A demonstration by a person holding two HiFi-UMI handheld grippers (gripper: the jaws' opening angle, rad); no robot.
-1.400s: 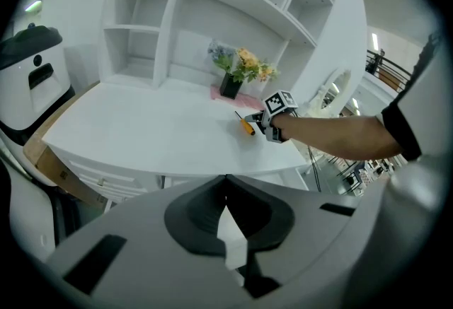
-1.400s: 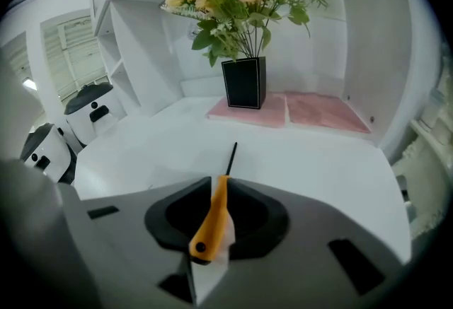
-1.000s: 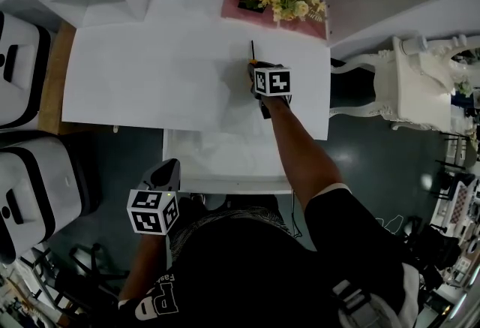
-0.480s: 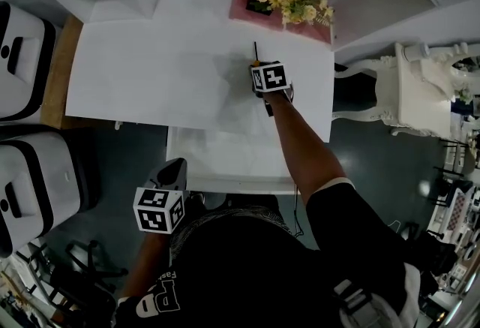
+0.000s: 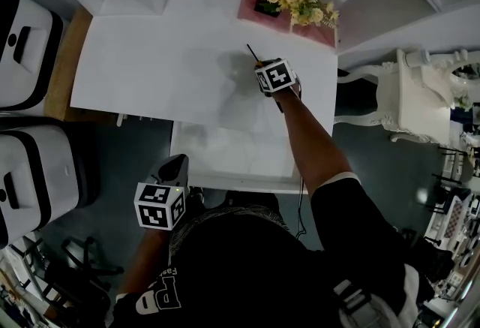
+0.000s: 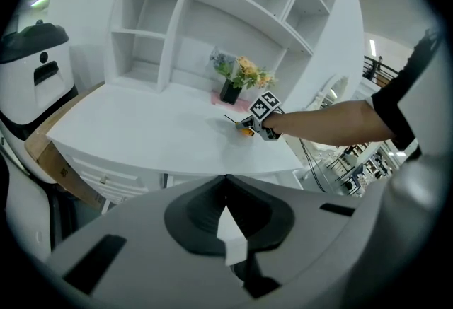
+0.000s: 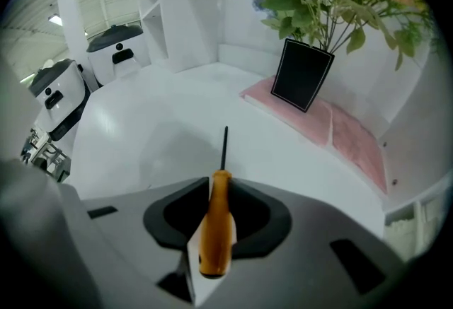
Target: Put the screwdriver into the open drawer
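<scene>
Nearest, lower left of the head view: left tongs (image 5: 174, 169), over dark floor beside the person's torso (image 5: 247, 274), short of the open drawer (image 5: 225, 157). Only the marker cube (image 5: 159, 205) and upper body of the tool visible there. State readable in the left gripper view alone: left tongs (image 6: 226, 184) closed tip to tip, nothing between.

Next, centre of the head view: drawer pulled out toward the person from under the tabletop (image 5: 165, 71). White inside; no contents discernible. Near edge partly covered by the torso. Not identifiable in either gripper view.

Beyond, upper centre of the head view: right tongs (image 5: 262, 67) at the end of the outstretched arm, above the right part of the tabletop, well apart from the drawer. Jaws covered by the cube there; only the dark shaft of the screwdriver (image 5: 253, 55) projecting toward upper left. In the right gripper view: right tongs (image 7: 214, 184) just drawn further together, clamped on both sides of the orange handle of the screwdriver (image 7: 216, 226), shaft pointing away over the white surface. Tip touching or clear of the tabletop: not determinable. Same grip small at mid-frame in the left gripper view, handle a mere orange spot.

Farthest: pink mat (image 7: 340, 127), black vase (image 7: 301, 74), flowers (image 5: 296, 0), white shelving (image 6: 212, 10).
</scene>
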